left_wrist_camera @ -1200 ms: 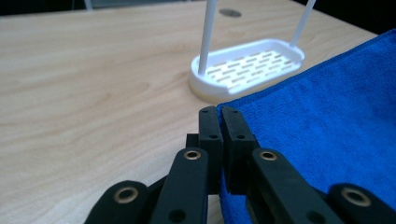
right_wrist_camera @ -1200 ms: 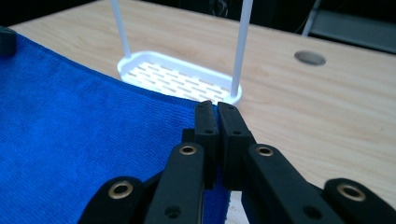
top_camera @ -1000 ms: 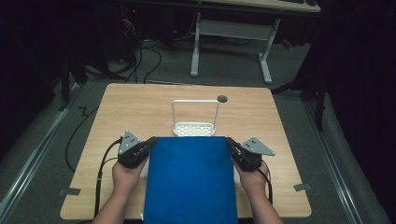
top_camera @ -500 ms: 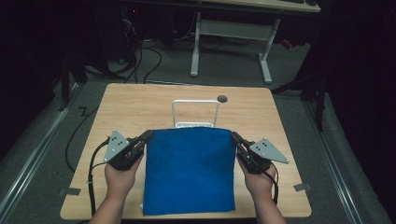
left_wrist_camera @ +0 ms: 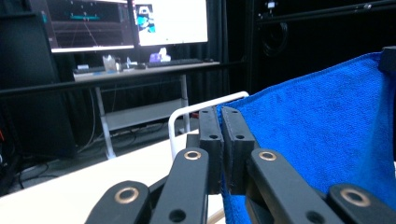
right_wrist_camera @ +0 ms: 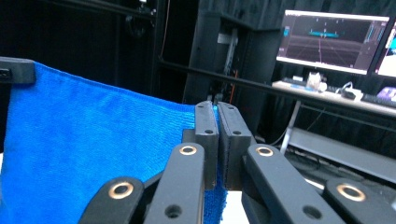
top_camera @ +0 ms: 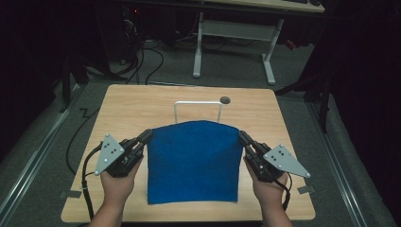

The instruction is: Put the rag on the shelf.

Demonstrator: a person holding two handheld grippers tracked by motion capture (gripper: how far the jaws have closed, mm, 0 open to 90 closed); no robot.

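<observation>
A blue cloth (top_camera: 192, 161) hangs stretched above the tabletop (top_camera: 132, 106), before a white wire rack (top_camera: 198, 110). Left gripper (top_camera: 144, 136) and right gripper (top_camera: 243, 138) each have fingers (left_wrist_camera: 223, 149) pressed together, pinching an upper corner

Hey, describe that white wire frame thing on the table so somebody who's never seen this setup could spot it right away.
Start at the wooden table. A blue cloth is held up over its middle, pinched at its far corners by the left gripper and the right gripper. Just behind the cloth's top edge stands the white wire frame, the one upright white thing, left of a small dark round hole.
</observation>
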